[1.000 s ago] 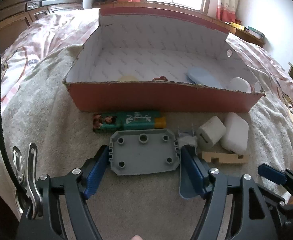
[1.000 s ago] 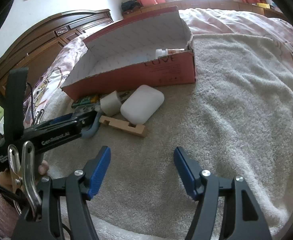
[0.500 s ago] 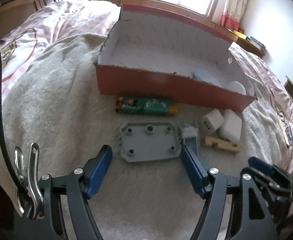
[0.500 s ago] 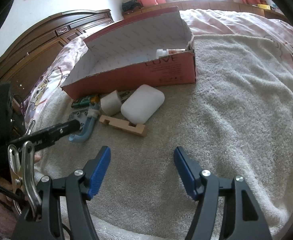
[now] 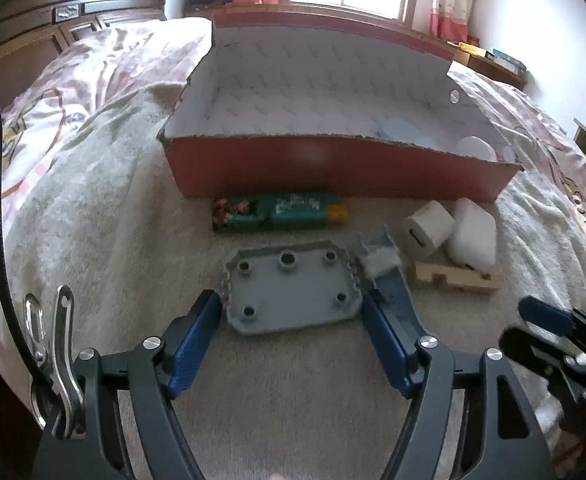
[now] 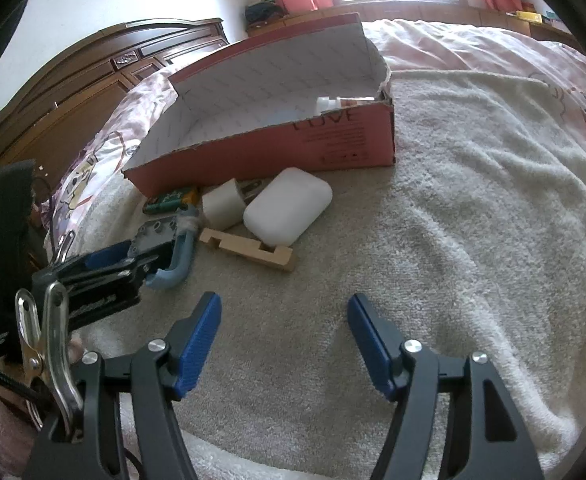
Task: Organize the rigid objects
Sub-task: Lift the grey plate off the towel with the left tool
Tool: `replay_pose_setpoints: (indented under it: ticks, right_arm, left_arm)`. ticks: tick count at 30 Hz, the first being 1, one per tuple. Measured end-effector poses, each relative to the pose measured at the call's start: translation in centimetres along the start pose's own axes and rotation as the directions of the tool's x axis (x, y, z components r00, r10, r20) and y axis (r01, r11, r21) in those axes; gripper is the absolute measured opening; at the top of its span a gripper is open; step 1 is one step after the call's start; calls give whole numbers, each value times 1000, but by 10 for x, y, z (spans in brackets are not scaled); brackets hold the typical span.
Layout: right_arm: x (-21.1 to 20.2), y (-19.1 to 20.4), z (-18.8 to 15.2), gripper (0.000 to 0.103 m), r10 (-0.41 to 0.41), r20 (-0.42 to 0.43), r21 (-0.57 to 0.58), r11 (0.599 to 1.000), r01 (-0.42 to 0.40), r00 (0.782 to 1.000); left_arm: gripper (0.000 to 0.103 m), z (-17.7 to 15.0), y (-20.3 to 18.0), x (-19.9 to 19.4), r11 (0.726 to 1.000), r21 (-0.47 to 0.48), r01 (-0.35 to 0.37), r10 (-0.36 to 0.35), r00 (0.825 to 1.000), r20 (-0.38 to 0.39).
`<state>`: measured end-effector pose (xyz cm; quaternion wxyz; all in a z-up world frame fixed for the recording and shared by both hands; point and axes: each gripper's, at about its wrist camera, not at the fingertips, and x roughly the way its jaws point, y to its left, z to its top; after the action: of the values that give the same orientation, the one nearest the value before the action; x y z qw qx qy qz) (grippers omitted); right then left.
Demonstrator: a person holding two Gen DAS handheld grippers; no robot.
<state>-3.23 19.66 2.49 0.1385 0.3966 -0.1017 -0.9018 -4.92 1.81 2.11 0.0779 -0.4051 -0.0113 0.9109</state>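
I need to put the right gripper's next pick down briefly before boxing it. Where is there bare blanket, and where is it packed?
Bare blanket spreads ahead and right of the right gripper, up to the red box. The box's left half also looks bare. It is crowded in front of the box: grey plate, white case, wooden piece, with the left gripper there.

One red cardboard box (image 5: pixel 333 164). One grey plate (image 5: pixel 293 292) with five holes. One teal printed tube (image 5: pixel 277 212). One white charger cube (image 5: pixel 427 228). One white case (image 5: pixel 473 240). One wooden notched piece (image 5: pixel 453 278). One blue curved part (image 6: pixel 177 256). Inside box, right of frame: at least two pale items, unclear.
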Motion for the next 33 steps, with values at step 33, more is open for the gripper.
replay_pose_setpoints:
  ticks: [33]
  right_arm:
    - [41, 17, 48, 69, -174, 20, -115, 978, 175, 985]
  left_arm:
    - [72, -12, 17, -9, 1000, -25, 12, -12, 1000, 26]
